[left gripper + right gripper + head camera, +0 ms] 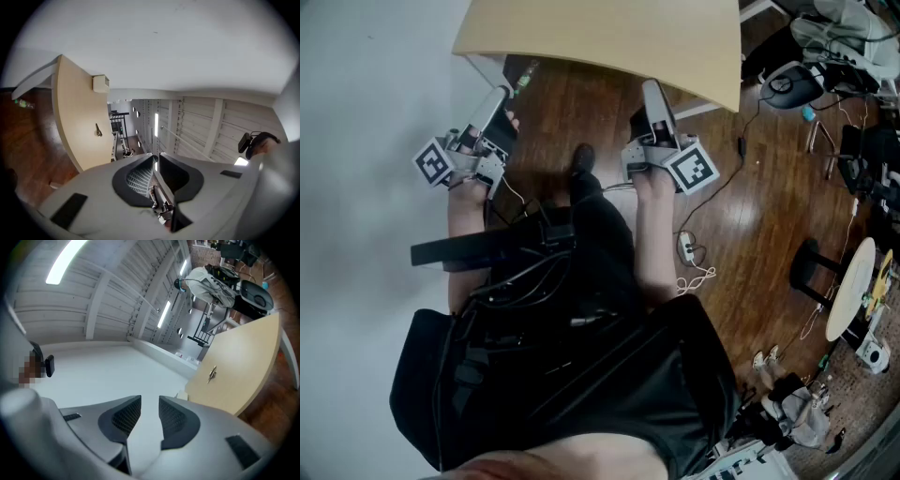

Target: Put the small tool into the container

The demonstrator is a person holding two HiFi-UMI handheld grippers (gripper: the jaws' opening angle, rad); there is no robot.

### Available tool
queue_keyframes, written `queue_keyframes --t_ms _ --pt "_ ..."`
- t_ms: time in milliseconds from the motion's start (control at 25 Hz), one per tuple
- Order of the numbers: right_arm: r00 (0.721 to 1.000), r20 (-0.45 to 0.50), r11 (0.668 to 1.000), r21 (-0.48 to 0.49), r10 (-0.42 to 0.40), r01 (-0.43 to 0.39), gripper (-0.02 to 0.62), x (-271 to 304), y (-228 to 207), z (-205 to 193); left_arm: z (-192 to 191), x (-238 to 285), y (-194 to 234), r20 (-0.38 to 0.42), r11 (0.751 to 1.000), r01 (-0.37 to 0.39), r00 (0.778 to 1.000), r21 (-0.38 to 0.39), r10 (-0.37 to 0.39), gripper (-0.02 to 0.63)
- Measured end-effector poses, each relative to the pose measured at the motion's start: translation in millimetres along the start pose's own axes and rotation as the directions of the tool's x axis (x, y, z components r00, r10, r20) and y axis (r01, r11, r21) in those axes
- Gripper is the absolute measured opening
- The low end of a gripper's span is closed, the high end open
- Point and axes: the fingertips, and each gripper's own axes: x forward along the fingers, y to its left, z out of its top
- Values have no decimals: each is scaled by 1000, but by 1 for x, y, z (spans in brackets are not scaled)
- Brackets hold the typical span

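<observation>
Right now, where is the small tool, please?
In the left gripper view, the small tool lies on the tan table at left, apart from the container.

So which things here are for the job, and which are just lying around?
For the job:
- small metal tool, lying on the wooden table
- small beige box at the table's edge, probably the container

Just lying about:
- white power strip
- white cable looped beside it
- round side table
- draped clothes
</observation>
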Motion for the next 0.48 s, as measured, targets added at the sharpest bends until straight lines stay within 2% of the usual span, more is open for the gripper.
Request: queue_keyframes --t_ms 200,480 --pt "998 16 998 15 55 -56 98 36 8 5 20 9 -7 -17 999 -13 1000 47 14 34" --pt "998 15 995 69 66 -67 98 64 10 -2 52 0 -22 17 996 -52 999 77 51 34"
